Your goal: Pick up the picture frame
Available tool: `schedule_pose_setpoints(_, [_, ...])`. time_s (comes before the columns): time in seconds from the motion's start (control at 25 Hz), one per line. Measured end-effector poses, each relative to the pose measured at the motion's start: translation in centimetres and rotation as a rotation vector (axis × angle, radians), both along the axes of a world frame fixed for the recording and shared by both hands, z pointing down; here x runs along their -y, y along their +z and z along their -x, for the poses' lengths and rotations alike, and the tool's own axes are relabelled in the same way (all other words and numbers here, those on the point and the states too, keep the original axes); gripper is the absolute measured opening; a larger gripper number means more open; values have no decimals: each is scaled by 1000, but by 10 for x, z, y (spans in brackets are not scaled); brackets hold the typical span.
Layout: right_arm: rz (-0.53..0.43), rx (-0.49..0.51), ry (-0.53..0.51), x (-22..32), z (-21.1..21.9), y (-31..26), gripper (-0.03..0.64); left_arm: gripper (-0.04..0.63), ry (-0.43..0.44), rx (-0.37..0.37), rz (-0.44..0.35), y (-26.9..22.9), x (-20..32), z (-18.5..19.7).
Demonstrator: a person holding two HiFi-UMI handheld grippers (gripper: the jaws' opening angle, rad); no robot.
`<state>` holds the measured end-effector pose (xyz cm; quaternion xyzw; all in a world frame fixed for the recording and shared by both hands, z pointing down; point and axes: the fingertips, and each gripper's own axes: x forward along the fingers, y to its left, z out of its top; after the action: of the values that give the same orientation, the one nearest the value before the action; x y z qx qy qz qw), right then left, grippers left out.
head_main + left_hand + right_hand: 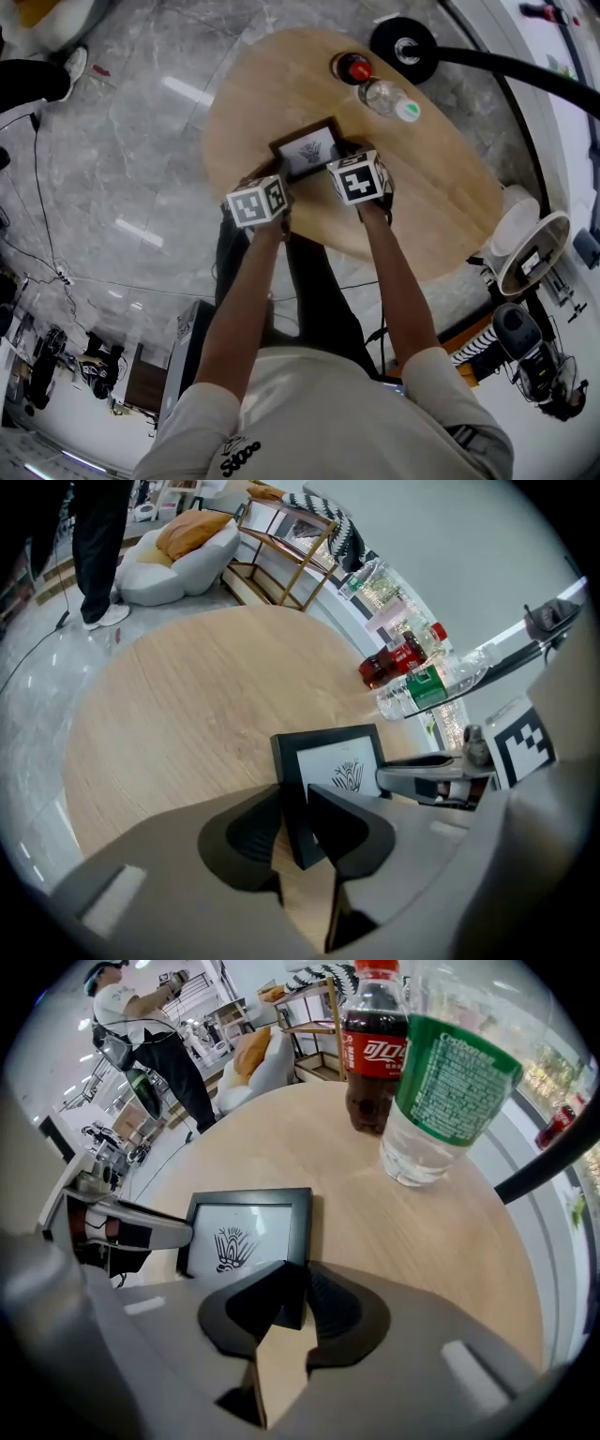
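Note:
A black picture frame [307,148] with a plant drawing lies on the round wooden table [441,187]. My left gripper [284,178] comes down at its near left side. In the left gripper view the frame's [337,766] dark left border fills the gap between my left gripper's [298,827] pads. My right gripper [339,157] stands at the near right side. In the right gripper view the frame's [246,1232] right border sits pinched between my right gripper's [295,1302] pads. Each gripper view also shows the other gripper's fingers [431,775] [131,1227] across the frame.
A cola bottle [356,67] and a clear water bottle [389,98] stand at the table's far side, past the frame. A black round base [403,47] with a curved arm is beyond them. A person [141,1035] stands on the floor beyond the table.

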<state>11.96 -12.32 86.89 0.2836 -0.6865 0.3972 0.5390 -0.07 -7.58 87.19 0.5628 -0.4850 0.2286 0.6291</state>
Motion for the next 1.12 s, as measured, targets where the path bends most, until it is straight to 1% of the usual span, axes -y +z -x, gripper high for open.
schedule_pose_setpoints(0.12, [-3, -2, 27, -6, 0, -7, 77, 94, 17, -8, -3, -5, 0, 2])
schedule_pose_setpoints(0.24, [-30, -3, 51, -6, -3, -21, 77, 92, 31, -19, -15, -12, 1, 0])
schedule_pose_setpoints(0.48, [-77, 14, 149, -8, -10, -47, 76, 92, 97, -40, -66, -37, 7, -4])
schedule_pose_setpoints(0.64, [-119, 18, 204, -17, -10, -78, 77, 91, 163, -35, -107, -65, 9, -3])
schedule_pose_setpoints(0.8, [-169, 22, 273, -25, -14, -112, 78, 89, 242, -28, -166, -95, 14, -5])
schedule_pose_setpoints(1.0, [-233, 18, 378, -41, -19, -150, 80, 87, 339, -48, -232, -129, 13, -11])
schedule_pose_setpoints(1.12, [-274, 18, 424, -50, -19, -172, 81, 87, 404, -48, -278, -150, 14, -13])
